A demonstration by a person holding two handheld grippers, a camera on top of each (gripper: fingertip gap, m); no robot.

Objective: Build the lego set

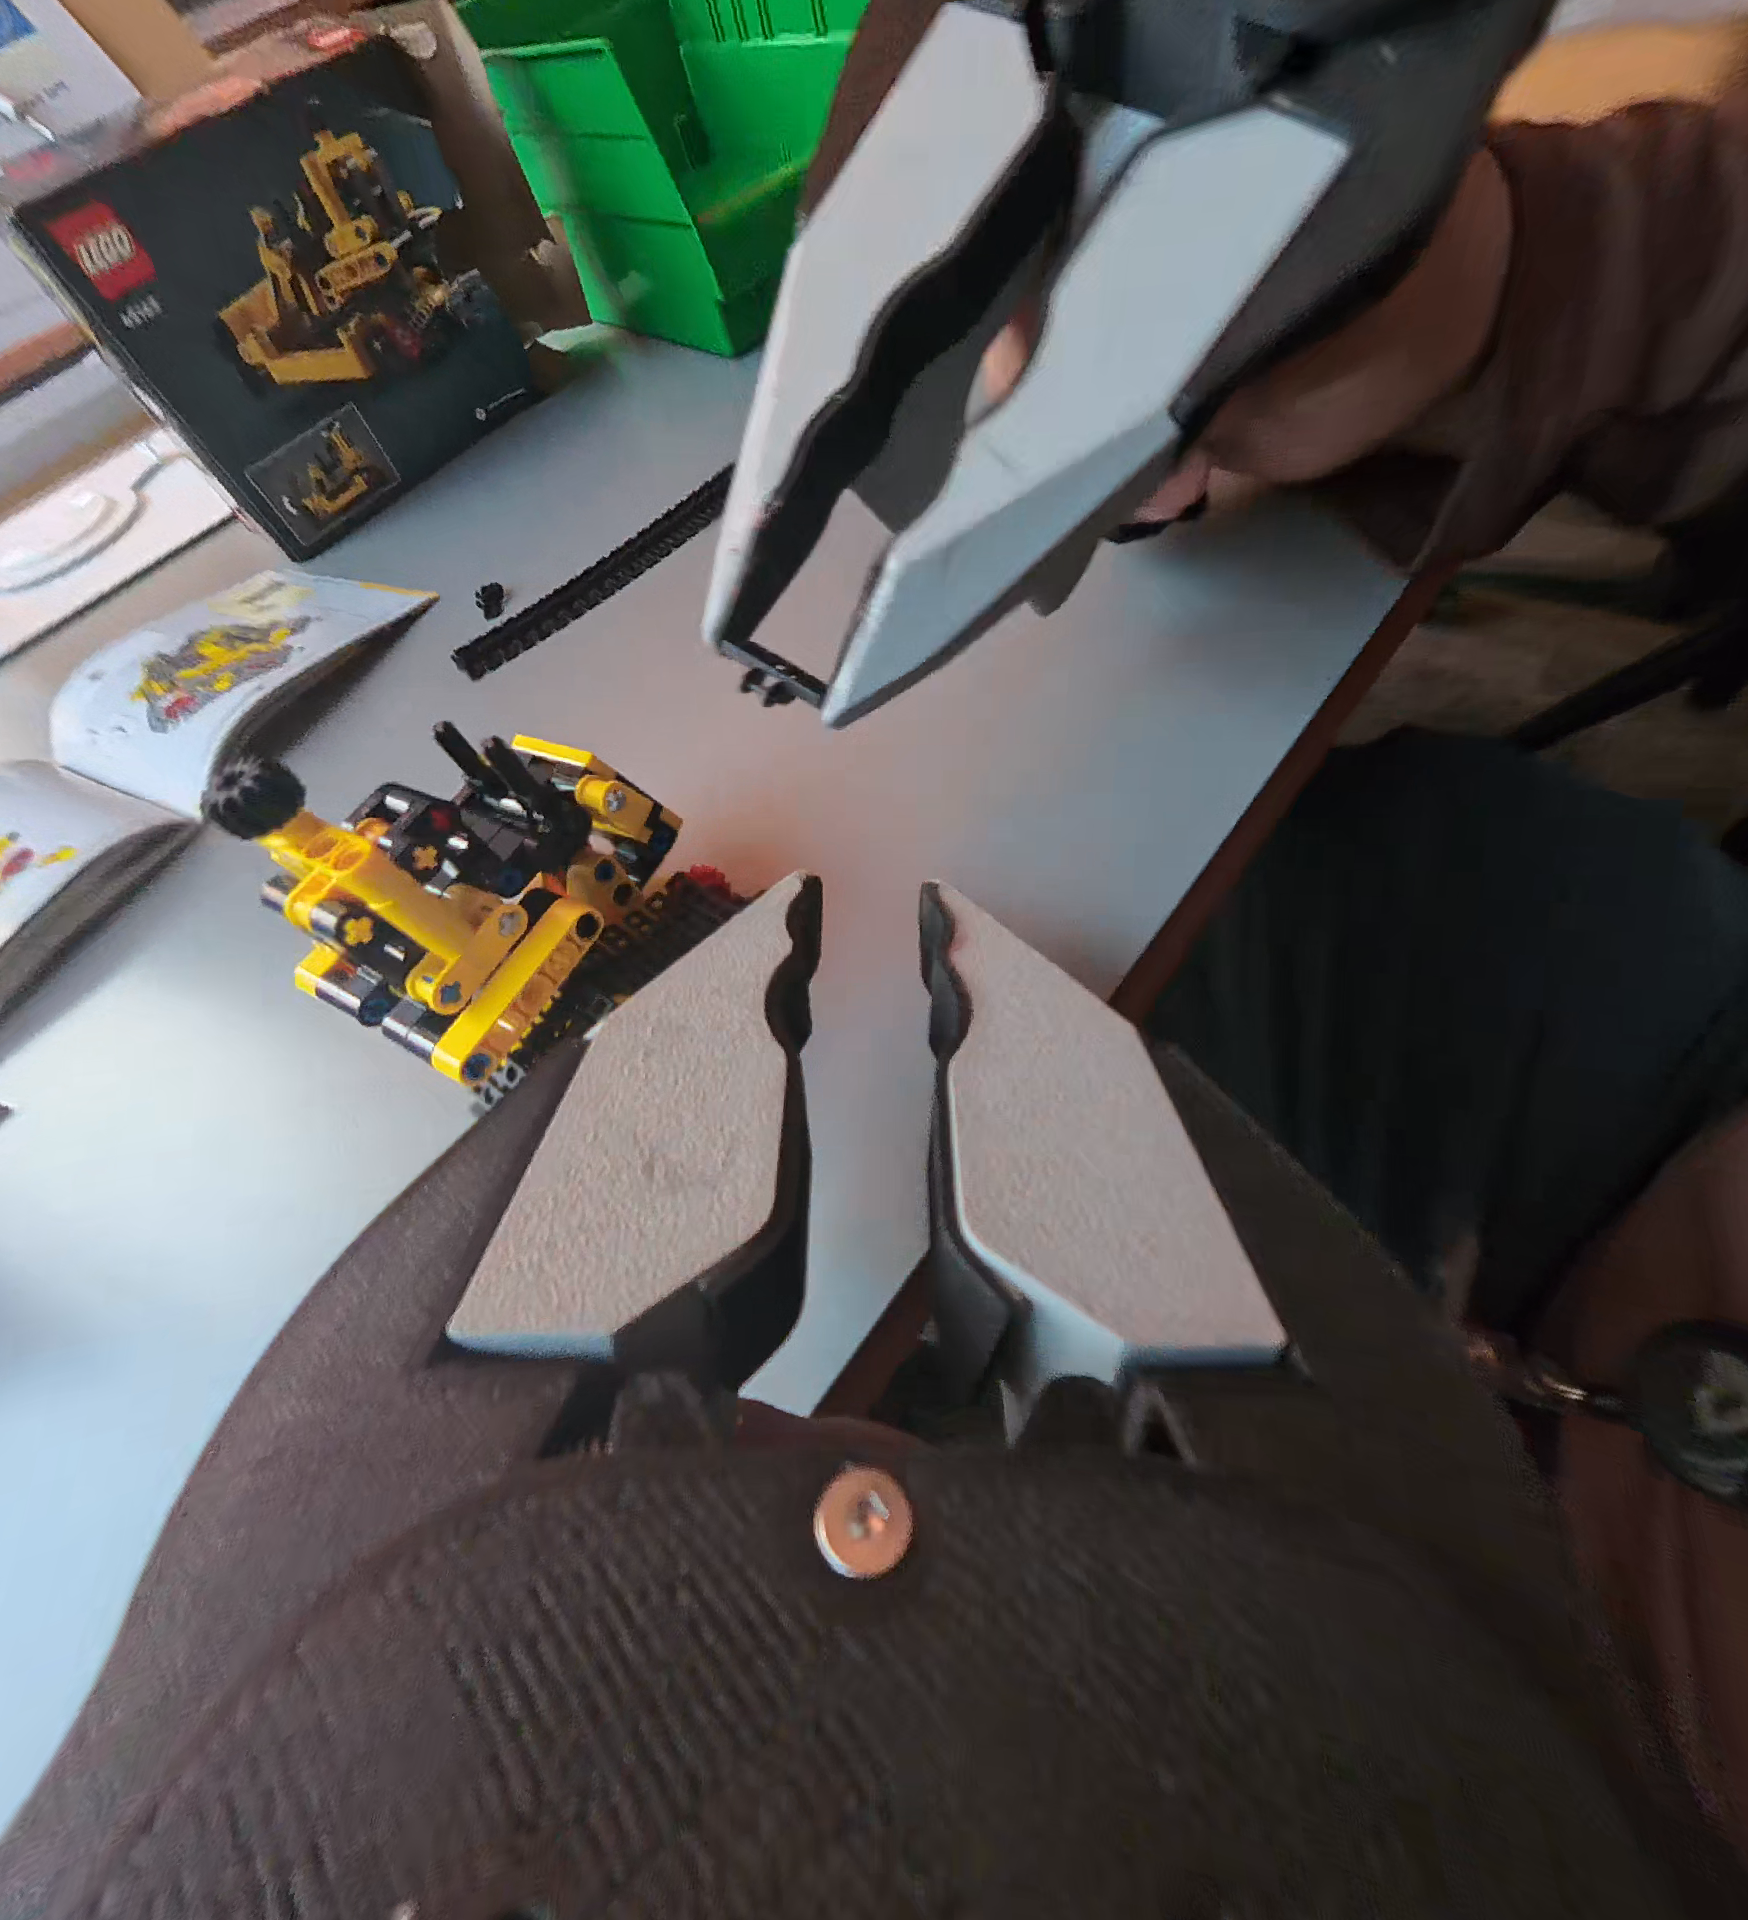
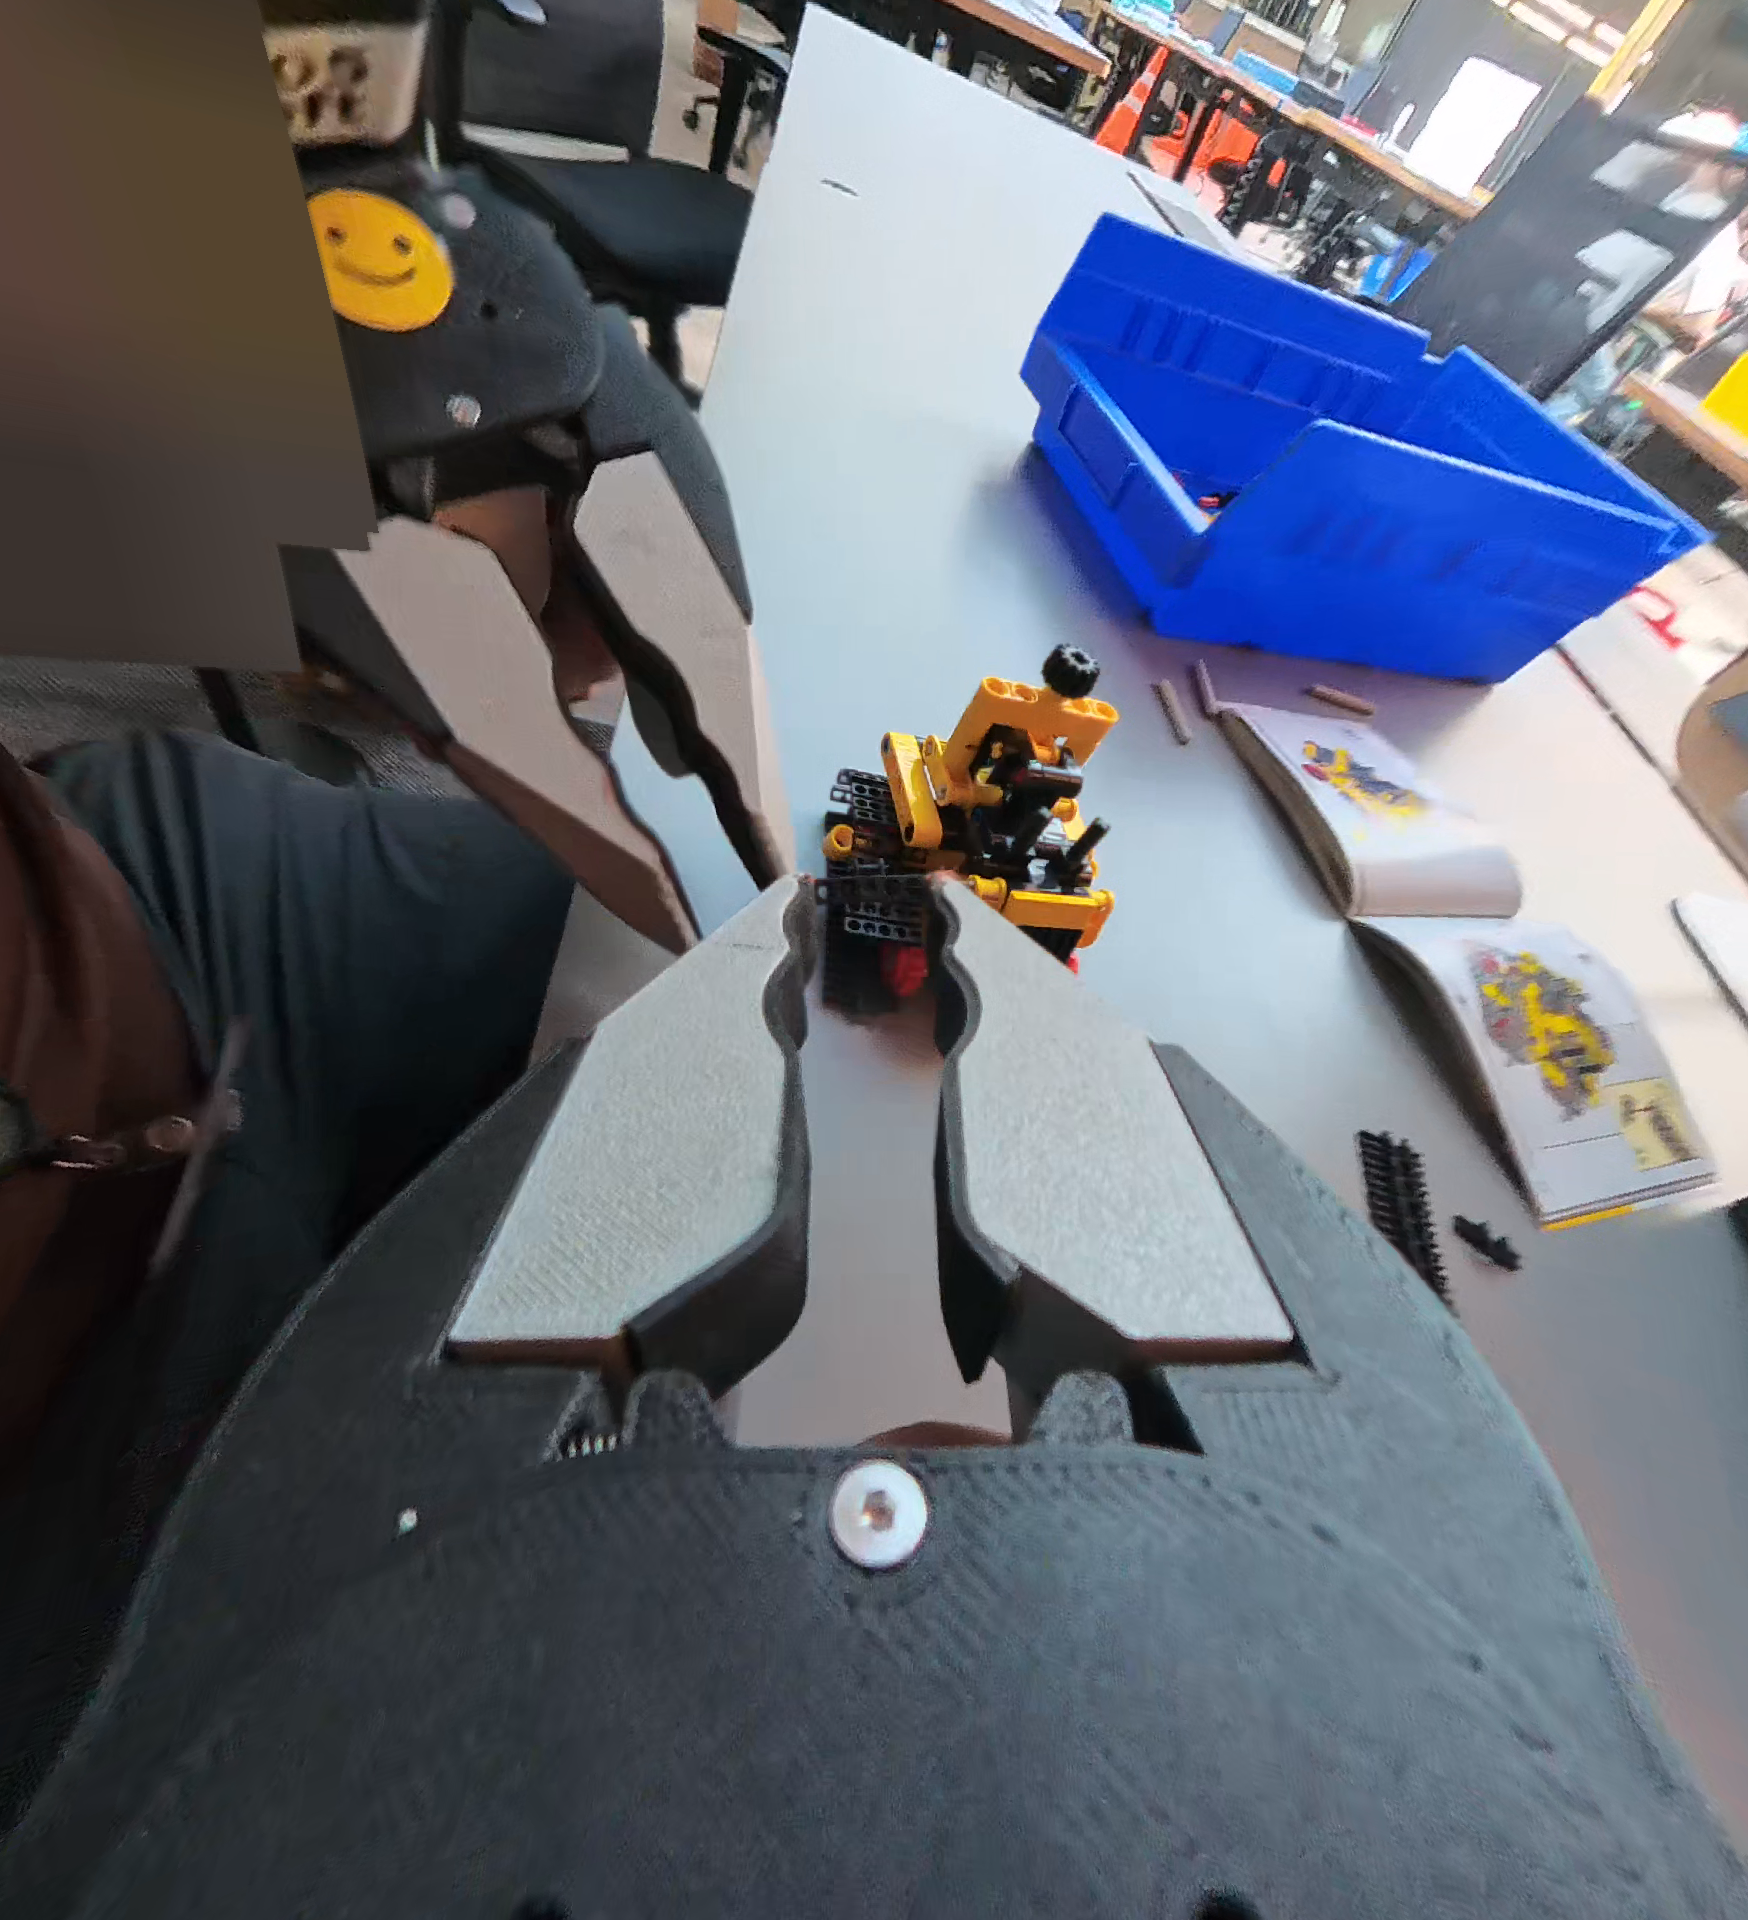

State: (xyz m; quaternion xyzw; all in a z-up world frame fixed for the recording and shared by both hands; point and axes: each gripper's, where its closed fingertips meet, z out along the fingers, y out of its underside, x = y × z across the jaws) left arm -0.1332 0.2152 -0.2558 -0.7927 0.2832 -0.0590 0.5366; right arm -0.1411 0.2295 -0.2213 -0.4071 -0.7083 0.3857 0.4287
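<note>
A yellow and black lego bulldozer model stands on the grey table; it also shows in the right wrist view. My left gripper is open and empty, just right of the model and low over the table; it also shows in the right wrist view. My right gripper is shut on a small black track link, held above the table near the model's rear. In the left wrist view the right gripper pinches that link at its tips.
A black track strip and a small black piece lie past the model. An open instruction booklet, the lego box and a green bin stand behind. A blue bin is across. The table edge is close.
</note>
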